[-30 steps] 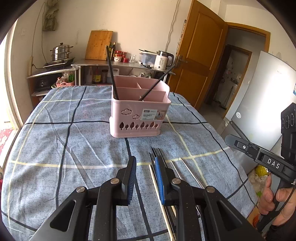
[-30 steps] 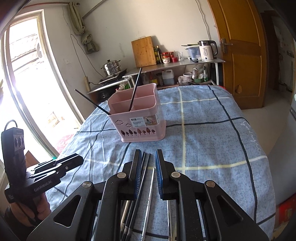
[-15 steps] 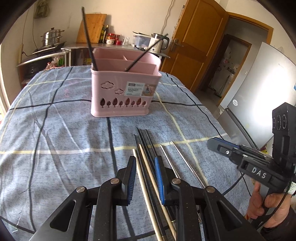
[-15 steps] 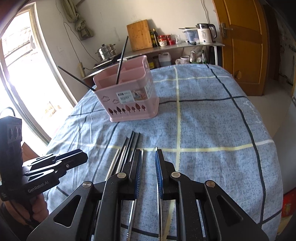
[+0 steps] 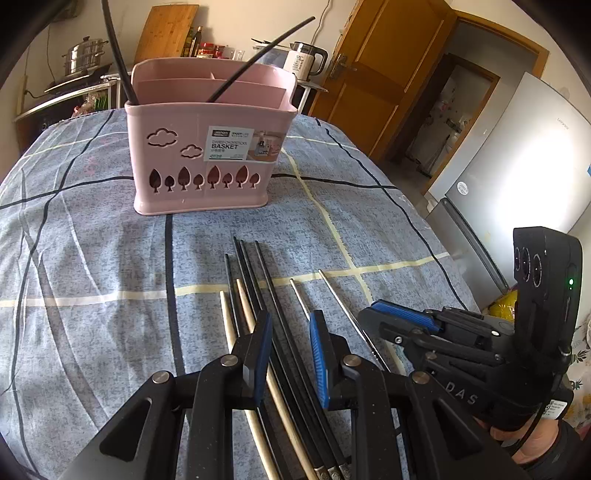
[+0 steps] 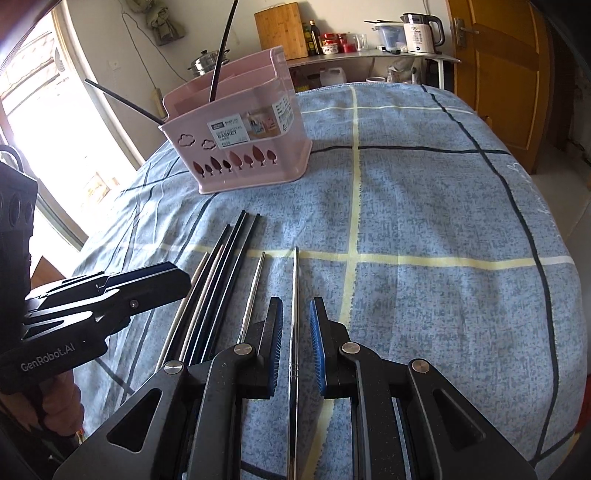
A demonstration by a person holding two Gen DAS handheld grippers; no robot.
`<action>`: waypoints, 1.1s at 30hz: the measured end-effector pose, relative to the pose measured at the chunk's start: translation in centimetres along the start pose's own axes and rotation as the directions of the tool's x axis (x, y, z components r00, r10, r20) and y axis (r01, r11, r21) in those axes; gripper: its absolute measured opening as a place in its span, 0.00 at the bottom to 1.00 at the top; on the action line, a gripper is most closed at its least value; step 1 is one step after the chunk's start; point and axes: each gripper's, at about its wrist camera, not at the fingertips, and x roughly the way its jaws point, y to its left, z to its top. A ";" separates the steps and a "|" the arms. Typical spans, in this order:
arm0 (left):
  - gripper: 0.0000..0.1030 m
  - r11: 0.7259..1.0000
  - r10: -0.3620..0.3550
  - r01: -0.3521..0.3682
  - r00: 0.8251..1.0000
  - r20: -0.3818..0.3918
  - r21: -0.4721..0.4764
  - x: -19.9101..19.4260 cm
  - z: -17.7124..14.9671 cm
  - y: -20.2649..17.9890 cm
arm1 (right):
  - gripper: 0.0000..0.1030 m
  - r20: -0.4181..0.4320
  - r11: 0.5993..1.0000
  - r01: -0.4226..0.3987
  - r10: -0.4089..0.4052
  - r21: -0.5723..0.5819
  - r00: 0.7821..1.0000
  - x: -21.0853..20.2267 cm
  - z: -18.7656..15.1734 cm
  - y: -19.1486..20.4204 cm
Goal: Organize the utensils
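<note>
A pink utensil basket (image 5: 207, 147) (image 6: 240, 140) stands on the blue checked tablecloth with two black chopsticks (image 5: 255, 55) leaning in it. Several chopsticks lie in a row in front: black ones (image 5: 258, 280) (image 6: 232, 251), pale wooden ones (image 5: 227, 321) and two metal ones (image 5: 336, 295) (image 6: 295, 295). My left gripper (image 5: 290, 328) is open, low over the cloth, its jaws straddling a black chopstick. My right gripper (image 6: 295, 325) is open, its jaws either side of a metal chopstick. Each gripper shows in the other's view.
The table (image 6: 443, 221) drops off at the right edge toward a fridge (image 5: 517, 166) and a wooden door (image 5: 369, 81). A counter behind holds a kettle (image 6: 419, 27), cutting board (image 6: 280, 29) and steel pot (image 5: 85, 55).
Both grippers have dropped lower and come forward over the row of chopsticks; the left now straddles a black one and the right a metal one. The jaws stay open.
</note>
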 end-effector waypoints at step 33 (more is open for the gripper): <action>0.20 0.996 0.076 -0.072 0.992 -0.099 0.047 7.2 2.4 -3.2 | 0.10 -0.048 0.991 0.104 -0.100 0.082 0.994 0.1 0.7 -4.3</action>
